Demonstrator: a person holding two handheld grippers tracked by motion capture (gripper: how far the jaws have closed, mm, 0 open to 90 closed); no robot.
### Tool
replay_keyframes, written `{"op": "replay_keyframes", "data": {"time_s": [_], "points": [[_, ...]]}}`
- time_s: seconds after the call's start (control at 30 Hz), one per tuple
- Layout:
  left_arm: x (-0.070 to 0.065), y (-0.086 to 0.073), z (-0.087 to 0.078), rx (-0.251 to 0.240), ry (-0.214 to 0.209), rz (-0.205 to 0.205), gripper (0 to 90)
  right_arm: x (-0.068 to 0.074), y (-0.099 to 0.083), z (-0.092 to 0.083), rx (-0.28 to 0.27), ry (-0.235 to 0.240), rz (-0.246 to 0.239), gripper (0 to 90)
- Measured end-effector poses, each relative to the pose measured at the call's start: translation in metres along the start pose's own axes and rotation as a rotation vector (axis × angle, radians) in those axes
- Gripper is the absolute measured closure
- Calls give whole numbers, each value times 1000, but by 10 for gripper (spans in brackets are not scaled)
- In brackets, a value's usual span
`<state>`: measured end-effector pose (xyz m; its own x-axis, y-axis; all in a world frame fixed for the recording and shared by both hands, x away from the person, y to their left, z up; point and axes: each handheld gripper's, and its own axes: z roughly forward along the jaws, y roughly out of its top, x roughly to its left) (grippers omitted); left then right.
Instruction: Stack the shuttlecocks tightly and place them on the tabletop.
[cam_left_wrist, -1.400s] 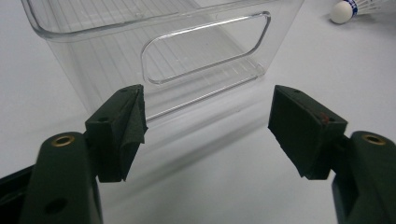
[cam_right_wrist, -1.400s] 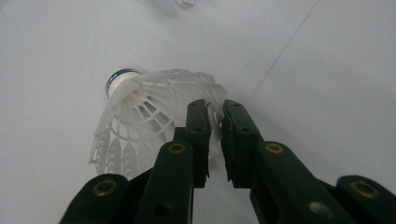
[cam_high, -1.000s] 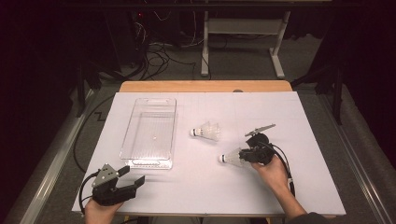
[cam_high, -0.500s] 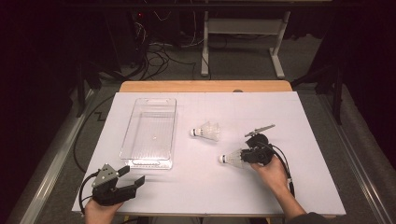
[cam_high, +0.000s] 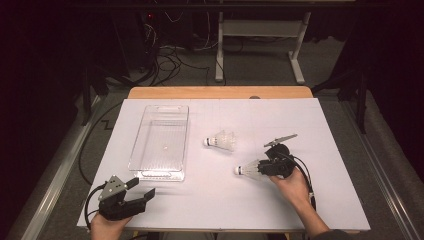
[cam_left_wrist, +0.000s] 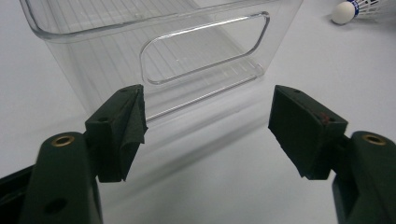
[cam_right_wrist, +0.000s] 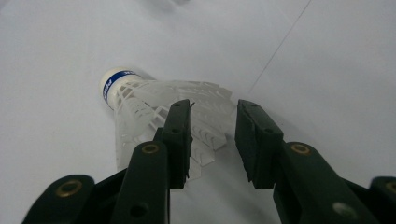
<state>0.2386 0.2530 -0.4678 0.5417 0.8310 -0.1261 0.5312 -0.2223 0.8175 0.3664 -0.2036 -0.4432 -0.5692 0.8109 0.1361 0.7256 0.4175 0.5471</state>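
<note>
Shuttlecock (cam_right_wrist: 154, 100) skirt between right tongs (cam_right_wrist: 212, 135)

Glossy clear plastic tray (cam_high: 161, 145)

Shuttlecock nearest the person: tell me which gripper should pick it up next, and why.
Right. The right gripper sits at that shuttlecock, its skirt just ahead of its jaws, which have just been opening. The left gripper rests open near the clear bin, well away from both shuttlecocks.
</note>
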Motion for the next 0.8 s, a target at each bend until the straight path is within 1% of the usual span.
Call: {"op": "replay_keyframes", "data": {"time_s": [0.2, 0.37, 0.47, 0.8], "points": [[0, 0, 0, -1, 0, -2, 286, 2, -2, -5, -10, 4, -9, 641], [0, 0, 0, -1, 0, -1, 286, 2, -4, -7, -18, 5, 1, 630], [0, 0, 0, -1, 1, -2, 286, 0, -5, -8, -24, 5, -4, 627], [0, 0, 0, -2, 0, -3, 286, -2, -13, -16, -41, 8, 19, 616]]}}
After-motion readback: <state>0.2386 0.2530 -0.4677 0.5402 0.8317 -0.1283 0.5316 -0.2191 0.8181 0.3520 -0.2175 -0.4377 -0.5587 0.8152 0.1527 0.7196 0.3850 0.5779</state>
